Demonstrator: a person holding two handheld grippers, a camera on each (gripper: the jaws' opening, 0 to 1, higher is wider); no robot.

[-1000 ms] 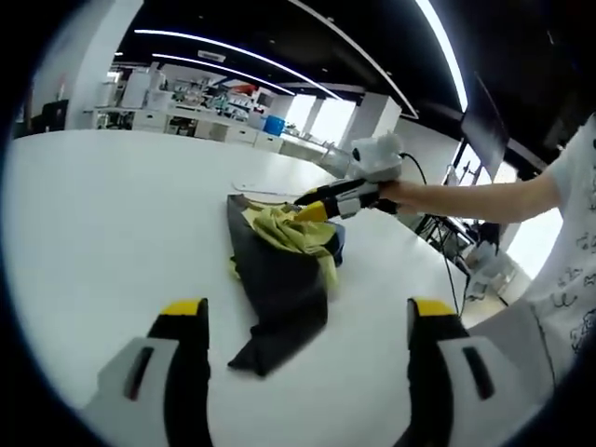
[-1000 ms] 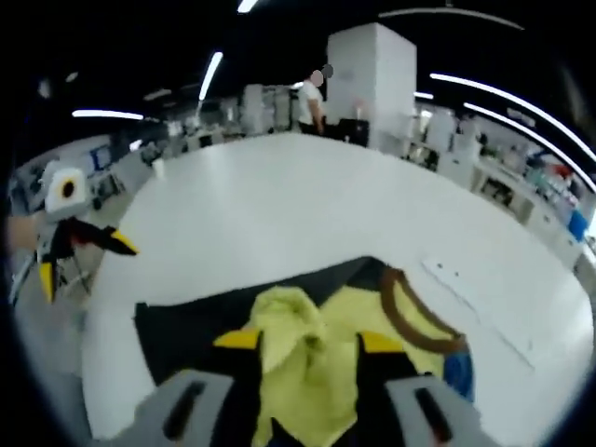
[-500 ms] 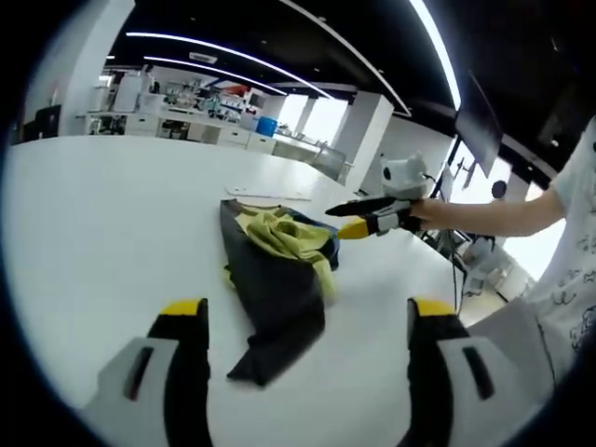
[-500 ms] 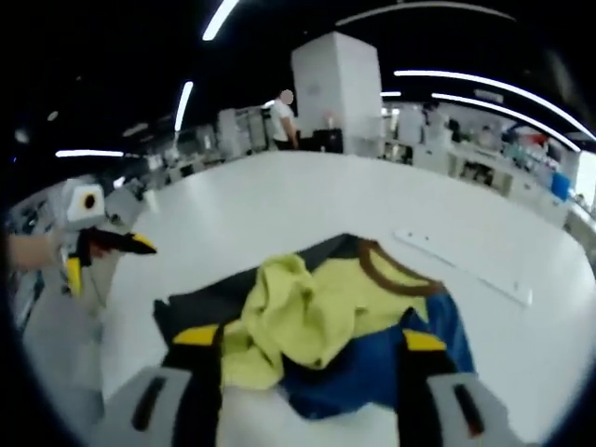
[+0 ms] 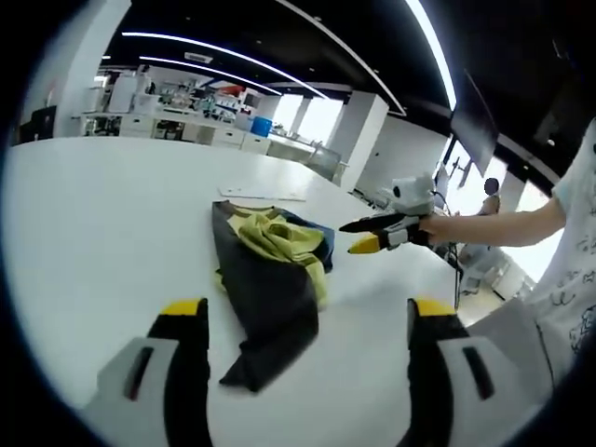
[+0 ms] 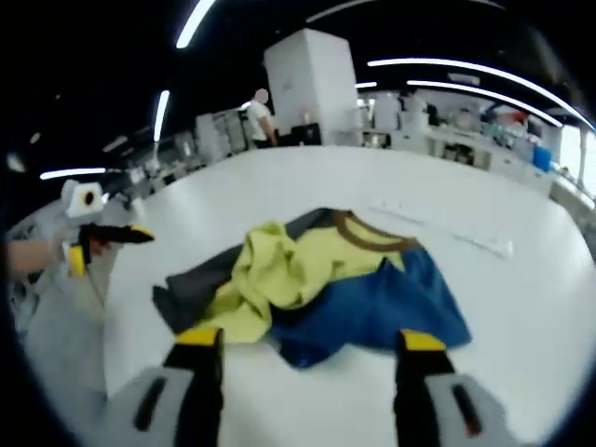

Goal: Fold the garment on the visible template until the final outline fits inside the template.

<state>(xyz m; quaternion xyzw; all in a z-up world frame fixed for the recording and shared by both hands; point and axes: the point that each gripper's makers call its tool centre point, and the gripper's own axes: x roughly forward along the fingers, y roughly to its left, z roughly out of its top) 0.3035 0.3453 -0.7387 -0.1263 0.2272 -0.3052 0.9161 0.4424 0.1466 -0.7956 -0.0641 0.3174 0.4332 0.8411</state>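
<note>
A crumpled garment (image 5: 270,275) of dark grey, yellow and blue cloth lies in a heap on the white table (image 5: 102,214). In the left gripper view my left gripper (image 5: 304,309) is open, short of the heap's dark grey end. The right gripper (image 5: 352,237) hovers open to the right of the garment, apart from it. In the right gripper view the garment (image 6: 317,284) shows its blue part, yellow folds and brown collar. My right gripper (image 6: 310,339) stands open just in front of the blue edge, holding nothing. The left gripper (image 6: 107,247) appears at the far left, open.
A pale flat strip (image 5: 263,194) lies on the table beyond the garment, and the same strip (image 6: 447,233) crosses the table behind the collar. A person's forearm (image 5: 503,222) comes in from the right. The table edge (image 5: 438,270) runs close behind the right gripper. A person (image 6: 256,116) stands far off by a white pillar.
My right gripper, narrow around the yellow cloth a second ago, has opened wider and drawn back off the garment. The garment stays heaped. My left gripper remains open.
</note>
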